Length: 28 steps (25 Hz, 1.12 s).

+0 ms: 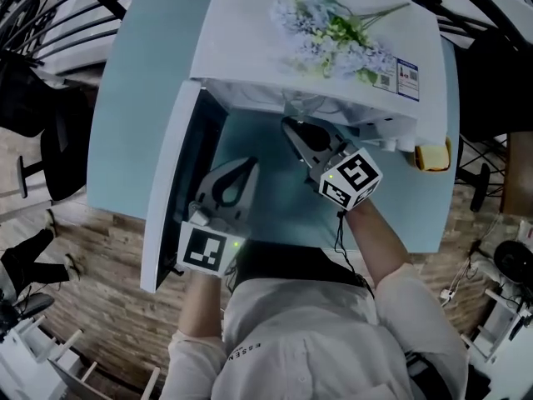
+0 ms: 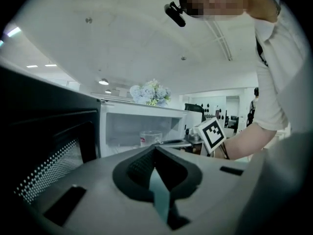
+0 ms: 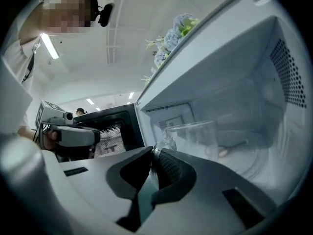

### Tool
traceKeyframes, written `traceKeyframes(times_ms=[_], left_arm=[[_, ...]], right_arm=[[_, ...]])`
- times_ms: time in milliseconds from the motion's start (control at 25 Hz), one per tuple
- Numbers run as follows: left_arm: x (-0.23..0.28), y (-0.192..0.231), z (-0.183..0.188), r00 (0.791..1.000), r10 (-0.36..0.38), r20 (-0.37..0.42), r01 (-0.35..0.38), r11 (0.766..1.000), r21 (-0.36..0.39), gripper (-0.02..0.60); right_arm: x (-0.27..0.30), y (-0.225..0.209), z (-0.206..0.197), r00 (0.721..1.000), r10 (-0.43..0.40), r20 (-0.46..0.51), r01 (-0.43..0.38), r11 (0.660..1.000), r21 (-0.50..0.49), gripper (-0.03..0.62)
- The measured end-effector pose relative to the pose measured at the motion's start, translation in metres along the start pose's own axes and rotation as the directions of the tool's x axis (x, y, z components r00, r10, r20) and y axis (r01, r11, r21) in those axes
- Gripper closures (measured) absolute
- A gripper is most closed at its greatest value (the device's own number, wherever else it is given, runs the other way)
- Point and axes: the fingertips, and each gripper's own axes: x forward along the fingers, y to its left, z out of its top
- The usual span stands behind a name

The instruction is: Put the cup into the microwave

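A white microwave [image 1: 250,32] stands with its dark door [image 1: 171,182] swung open to the left. Inside it sits a clear glass cup [image 3: 193,137], also seen in the left gripper view as the cup [image 2: 150,138]. My right gripper [image 3: 153,152] reaches into the cavity with its jaws shut on the cup's glass handle. From above, the right gripper [image 1: 289,125] points into the opening, and the cup is hidden under the microwave's top. My left gripper [image 1: 249,165] hangs beside the open door, and the left gripper [image 2: 155,149] is shut with nothing in it.
A bunch of pale blue flowers [image 1: 333,36] lies on the microwave's top. The microwave stands on a light blue table [image 1: 133,98]. A yellow object [image 1: 431,157] sits at the microwave's right. The door's inner window [image 2: 49,165] is close on my left gripper's left.
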Motion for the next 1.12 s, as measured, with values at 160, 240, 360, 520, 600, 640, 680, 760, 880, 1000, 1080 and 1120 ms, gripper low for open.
traceKeyframes(times_ms=[160, 240, 360, 520, 600, 640, 680, 760, 880, 1000, 1080, 1120], left_arm=[[0.008, 0.002, -0.003, 1.000, 0.006, -0.002, -0.006, 1.000, -0.003, 0.581], [0.010, 0.002, -0.003, 1.000, 0.007, -0.005, -0.007, 1.000, -0.002, 0.581], [0.014, 0.002, -0.003, 1.000, 0.010, -0.005, -0.010, 1.000, -0.005, 0.581], [0.018, 0.001, -0.002, 1.000, 0.011, -0.002, -0.011, 1.000, -0.012, 0.581], [0.019, 0.001, -0.003, 1.000, 0.010, -0.005, -0.010, 1.000, -0.013, 0.581], [0.020, 0.000, -0.003, 1.000, 0.009, -0.007, -0.009, 1.000, -0.014, 0.581], [0.020, 0.000, -0.003, 1.000, 0.008, -0.007, -0.008, 1.000, -0.015, 0.581], [0.022, -0.001, -0.004, 1.000, 0.007, -0.005, -0.007, 1.000, -0.020, 0.581], [0.024, -0.001, -0.006, 1.000, 0.007, -0.011, -0.007, 1.000, -0.029, 0.581], [0.026, -0.002, -0.006, 1.000, 0.005, -0.013, -0.006, 1.000, -0.028, 0.581], [0.027, -0.002, -0.007, 1.000, 0.007, -0.012, -0.008, 0.999, -0.035, 0.581], [0.027, -0.002, -0.008, 1.000, 0.009, -0.013, -0.009, 0.999, -0.040, 0.581]], right_arm=[[0.006, -0.009, -0.001, 1.000, 0.009, 0.009, -0.009, 1.000, -0.003, 0.571], [0.009, -0.012, -0.001, 1.000, 0.011, 0.011, -0.011, 1.000, -0.007, 0.571], [0.014, -0.016, -0.001, 1.000, 0.009, 0.005, -0.009, 1.000, -0.026, 0.571], [0.017, -0.024, -0.003, 1.000, -0.007, -0.005, 0.006, 0.999, -0.037, 0.571], [0.018, -0.028, -0.004, 1.000, -0.014, -0.006, 0.014, 0.999, -0.043, 0.571], [0.019, -0.030, -0.004, 1.000, -0.019, -0.006, 0.019, 0.999, -0.046, 0.571], [0.020, -0.032, -0.004, 1.000, -0.025, -0.005, 0.024, 0.999, -0.048, 0.571], [0.020, -0.034, -0.005, 1.000, -0.030, -0.003, 0.029, 0.998, -0.049, 0.571], [0.021, -0.036, -0.005, 0.999, -0.035, -0.003, 0.035, 0.997, -0.065, 0.571], [0.021, -0.037, -0.008, 0.998, -0.058, -0.022, 0.056, 0.994, -0.095, 0.571], [0.019, -0.039, -0.010, 0.997, -0.068, -0.035, 0.064, 0.993, -0.101, 0.571], [0.017, -0.040, -0.011, 0.997, -0.073, -0.040, 0.069, 0.992, -0.104, 0.569]])
